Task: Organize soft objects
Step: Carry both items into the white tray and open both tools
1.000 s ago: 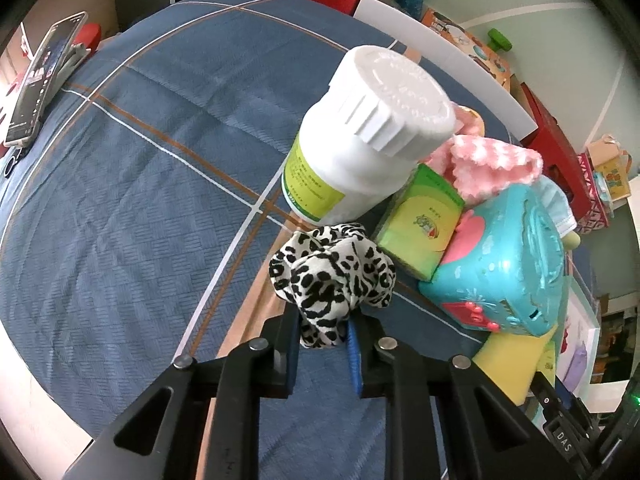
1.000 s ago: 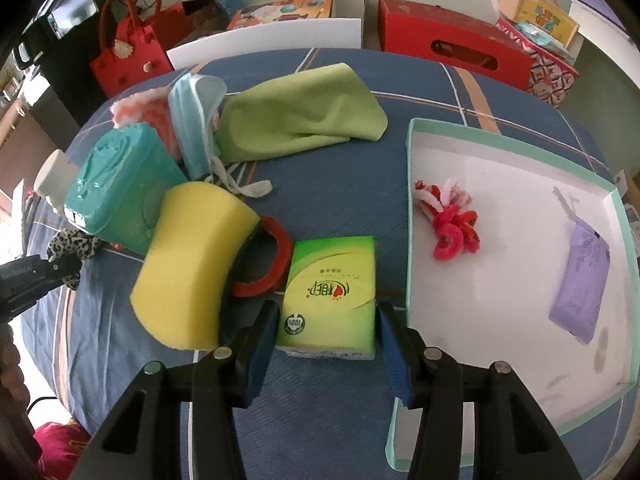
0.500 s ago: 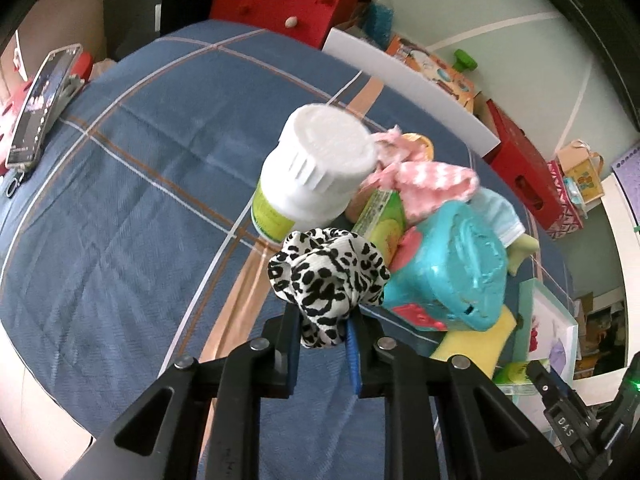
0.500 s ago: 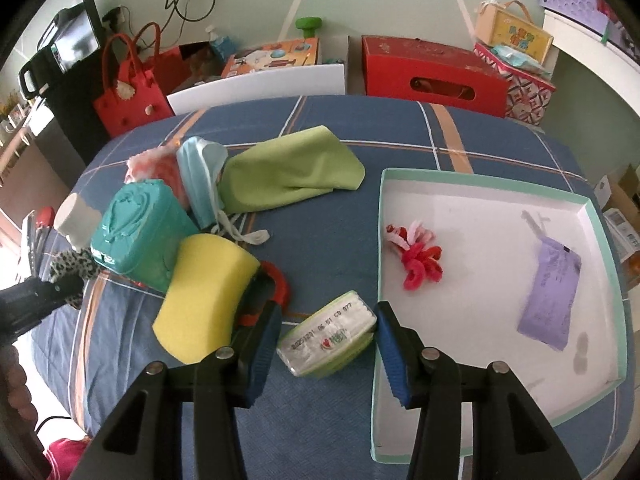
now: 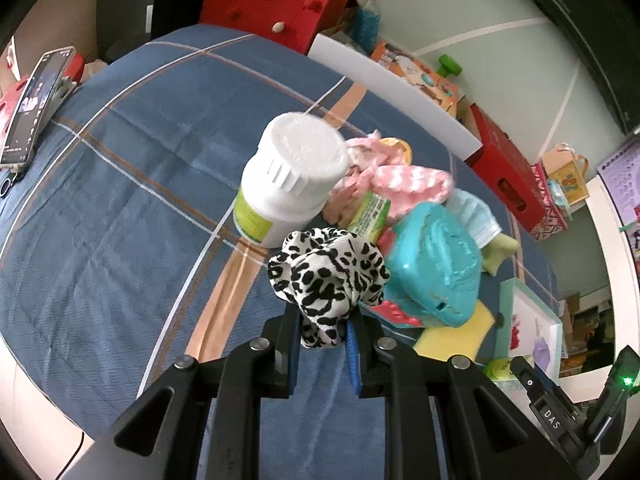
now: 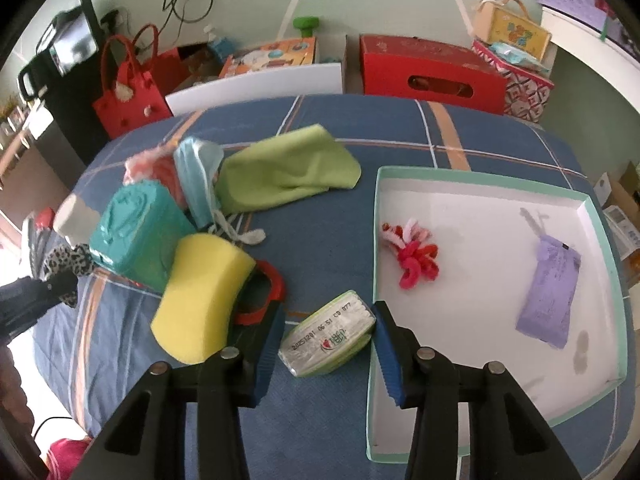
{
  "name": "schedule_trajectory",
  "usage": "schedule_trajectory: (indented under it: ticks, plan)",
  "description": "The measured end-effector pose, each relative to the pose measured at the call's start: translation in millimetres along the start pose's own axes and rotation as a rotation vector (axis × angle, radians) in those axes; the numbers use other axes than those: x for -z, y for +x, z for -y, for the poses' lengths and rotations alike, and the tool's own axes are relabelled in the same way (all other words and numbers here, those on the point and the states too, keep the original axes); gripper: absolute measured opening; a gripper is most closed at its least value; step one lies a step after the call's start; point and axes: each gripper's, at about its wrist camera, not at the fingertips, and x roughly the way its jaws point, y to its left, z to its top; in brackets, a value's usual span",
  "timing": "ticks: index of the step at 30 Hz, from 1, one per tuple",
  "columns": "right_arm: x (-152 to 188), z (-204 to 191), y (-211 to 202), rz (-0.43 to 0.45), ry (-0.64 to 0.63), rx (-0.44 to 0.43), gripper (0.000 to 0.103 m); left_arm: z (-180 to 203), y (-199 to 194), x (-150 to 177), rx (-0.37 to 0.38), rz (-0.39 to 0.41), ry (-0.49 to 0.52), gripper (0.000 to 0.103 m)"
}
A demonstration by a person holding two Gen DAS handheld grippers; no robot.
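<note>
Left claw (image 5: 323, 334) grips scrunchie (image 5: 326, 276) | right claw (image 6: 326, 338) clamps tissue pack (image 6: 328, 334) | tray (image 6: 600, 280): pouch (image 6: 550, 298), hair ties (image 6: 412, 254)

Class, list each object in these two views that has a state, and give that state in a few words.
Leopard scrunchie: pinched in left gripper, lifted.
Tissue pack: clamped in right gripper, tilted.
White bottle: upright, capped.
Tray: open, holding pink scrunchie and purple pouch.
Green cloth: folded, lying flat.
</note>
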Motion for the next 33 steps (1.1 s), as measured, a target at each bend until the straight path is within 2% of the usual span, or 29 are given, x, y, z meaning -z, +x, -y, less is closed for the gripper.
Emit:
schedule_trajectory:
  ticks: [6, 13, 18, 21, 24, 30, 33]
  plan:
    - [-3.0, 0.9, -15.9, 0.055, 0.005, -0.010, 0.047, 7.7, -19.0, -1.2, 0.038, 0.048, 0.015, 0.020]
    - [-3.3, 4.2, -20.7, 0.070, 0.007, 0.008, 0.047, 8.5, -29.7, -5.6, 0.033, 0.086, 0.018, 0.020]
    - [-5.3, 12.0, -37.0, 0.117, 0.027, 0.006, 0.047, 19.9, -46.0, -5.9, 0.048, 0.122, 0.049, 0.020]
    - [-7.3, 22.4, -52.8, 0.160, 0.048, 0.023, 0.047, 43.4, -57.3, -4.6, 0.073, 0.141, 0.111, 0.020]
    - [-7.8, 40.7, -67.4, 0.195, 0.083, 0.090, 0.047, 78.5, -61.5, -0.2, 0.110, 0.139, 0.205, 0.020]
    - [-0.8, 96.5, -79.6, 0.206, 0.220, 0.220, 0.047, 172.2, -42.6, 21.7, 0.189, 0.062, 0.436, 0.020]
    - [3.3, 125.6, -82.5, 0.197, 0.285, 0.285, 0.047, 208.9, -28.4, 36.2, 0.214, 0.023, 0.522, 0.020]
